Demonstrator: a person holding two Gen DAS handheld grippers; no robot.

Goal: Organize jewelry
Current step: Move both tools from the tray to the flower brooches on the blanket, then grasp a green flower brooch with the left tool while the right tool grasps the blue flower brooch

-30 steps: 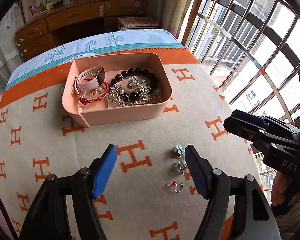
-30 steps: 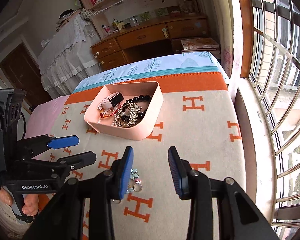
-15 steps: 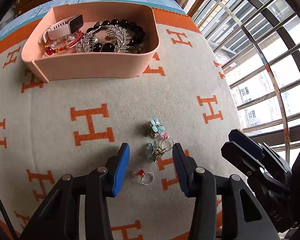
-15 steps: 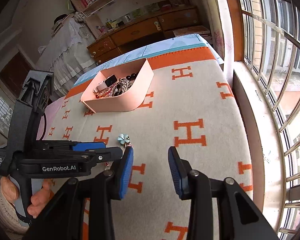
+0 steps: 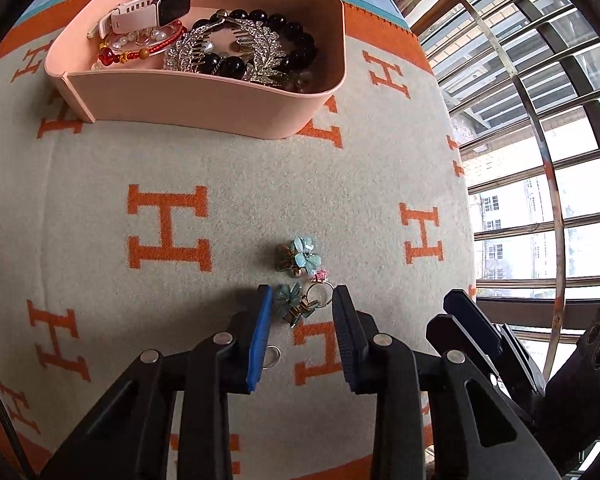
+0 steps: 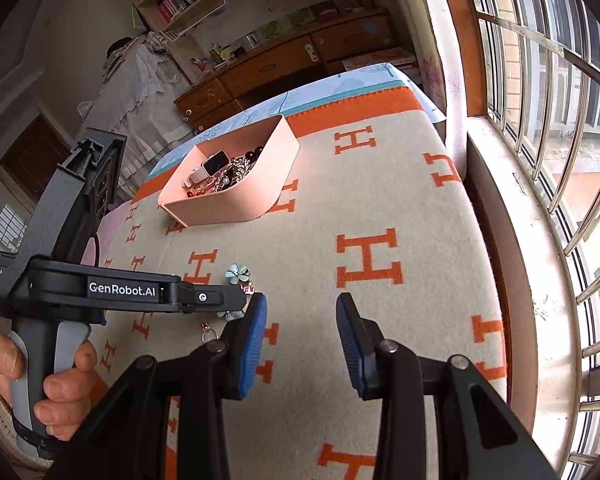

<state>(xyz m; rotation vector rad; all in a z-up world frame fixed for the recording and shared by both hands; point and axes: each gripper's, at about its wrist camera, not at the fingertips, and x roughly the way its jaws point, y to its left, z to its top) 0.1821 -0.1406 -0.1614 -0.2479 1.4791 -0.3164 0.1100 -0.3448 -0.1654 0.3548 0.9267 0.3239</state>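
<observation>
Left hand-held gripper [image 5: 300, 300] lowered from well above the blanket [image 5: 220, 160] to just over it, tipped steeply down, jaws just been closing, from wide to narrow around the lower teal flower piece [image 5: 294, 302], pads not yet pressing on it. Red-stone ring [image 5: 272, 356], earlier plain between the fingers, now half hidden behind the left finger. Right hand-held gripper [image 6: 302, 312] shifted down and sideways, no longer over the small pieces, now over bare blanket beside them, the pink tray [image 6: 236, 200] farther off in its view.
</observation>
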